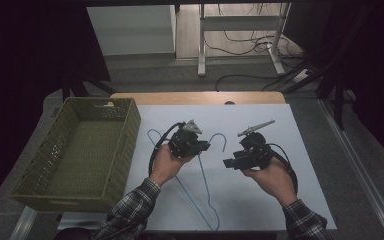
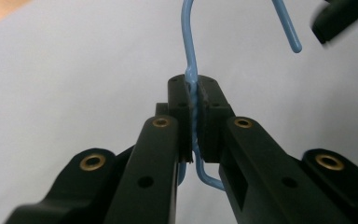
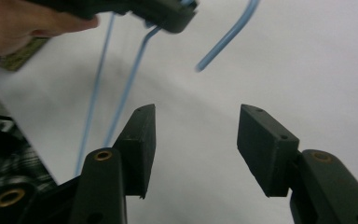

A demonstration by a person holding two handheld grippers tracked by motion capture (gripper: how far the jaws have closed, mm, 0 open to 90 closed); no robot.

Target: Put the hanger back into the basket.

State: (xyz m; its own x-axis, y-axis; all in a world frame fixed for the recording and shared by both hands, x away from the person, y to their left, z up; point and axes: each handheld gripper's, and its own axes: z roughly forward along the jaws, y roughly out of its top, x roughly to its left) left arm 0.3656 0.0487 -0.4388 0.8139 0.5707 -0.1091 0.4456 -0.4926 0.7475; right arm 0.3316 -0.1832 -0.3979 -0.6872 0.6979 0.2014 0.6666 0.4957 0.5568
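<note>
A person seated at a desk (image 1: 260, 200) covered with a white sheet works a blue wire hanger (image 1: 205, 187) with a hand-held gripper in each hand. The left hand-held gripper (image 1: 203, 146) is clamped tight on the twisted neck of the hanger, just below the hook, as the left gripper view makes plain: the wire runs straight up between the two pressed pads (image 2: 212, 116) and the hook (image 2: 242, 18) curls away above them. Seen from the high view, the hanger's long sides trail back from this gripper toward the person, while its far shoulder loops out to the gripper's left. The right hand-held gripper (image 1: 228, 163) sits just beside the left one, its jaws standing partly apart with nothing between them; the right gripper view shows bare white sheet in the gap and the tip of the hook (image 3: 228, 35) ahead and above, apart from both pads (image 3: 142, 140). A green woven basket (image 1: 125, 145) stands on the far side of the left hand-held gripper, at the edge of the desk, well apart from the hanger's neck. Both sleeves are plaid.
</note>
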